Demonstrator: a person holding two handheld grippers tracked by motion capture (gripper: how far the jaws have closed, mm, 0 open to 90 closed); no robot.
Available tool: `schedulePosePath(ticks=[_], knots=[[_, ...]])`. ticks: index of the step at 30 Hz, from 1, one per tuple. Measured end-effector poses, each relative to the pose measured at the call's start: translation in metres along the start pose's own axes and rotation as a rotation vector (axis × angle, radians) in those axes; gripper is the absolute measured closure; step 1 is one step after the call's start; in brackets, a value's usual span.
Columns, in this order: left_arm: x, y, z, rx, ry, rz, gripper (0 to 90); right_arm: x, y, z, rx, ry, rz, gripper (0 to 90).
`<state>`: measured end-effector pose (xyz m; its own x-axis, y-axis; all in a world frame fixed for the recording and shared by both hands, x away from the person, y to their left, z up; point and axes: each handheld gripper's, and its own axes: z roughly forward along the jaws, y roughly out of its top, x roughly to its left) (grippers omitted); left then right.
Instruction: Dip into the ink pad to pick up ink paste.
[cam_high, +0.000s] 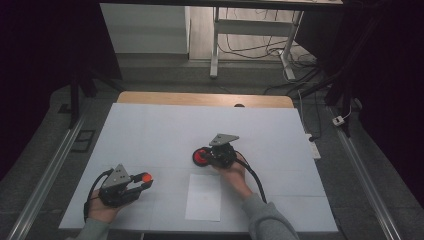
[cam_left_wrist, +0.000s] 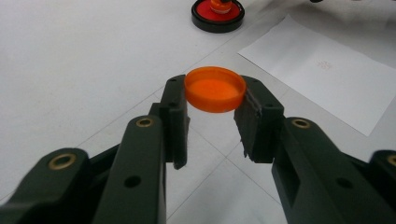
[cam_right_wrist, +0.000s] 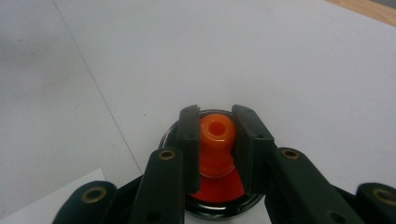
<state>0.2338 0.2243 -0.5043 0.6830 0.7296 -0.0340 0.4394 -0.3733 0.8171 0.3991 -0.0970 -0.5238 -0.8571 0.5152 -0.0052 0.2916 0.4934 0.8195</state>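
Up close | left tool (cam_left_wrist: 212, 121) pinches orange cap (cam_left_wrist: 215, 88) | right tool (cam_right_wrist: 215, 154) pinches orange bottle (cam_right_wrist: 216, 140)

Open white tabletop (cam_high: 150, 130) stretches clear across the far half and left side; a flat paper sheet (cam_high: 203, 197) lies between the two tools, and a red-filled black dish (cam_high: 200, 158) stands just beyond it.

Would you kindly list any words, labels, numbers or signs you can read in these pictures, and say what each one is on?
No text can be read in any view.
Faint reddish mark on the white sheet of paper: too small and blurred to read.
Orange round plastic cap in the left gripper: plain.
Orange stamp-like piece in the right gripper, over the round black-rimmed red pad: no lettering visible.
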Motion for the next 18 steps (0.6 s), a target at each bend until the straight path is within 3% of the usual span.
schedulePosePath(ticks=[18], knots=[[-0.0002,-0.0001,-0.0002,0.002,0.001,0.001,65.3,-0.0012,-0.0051,0.0010,-0.032,0.008,0.011,74.0]])
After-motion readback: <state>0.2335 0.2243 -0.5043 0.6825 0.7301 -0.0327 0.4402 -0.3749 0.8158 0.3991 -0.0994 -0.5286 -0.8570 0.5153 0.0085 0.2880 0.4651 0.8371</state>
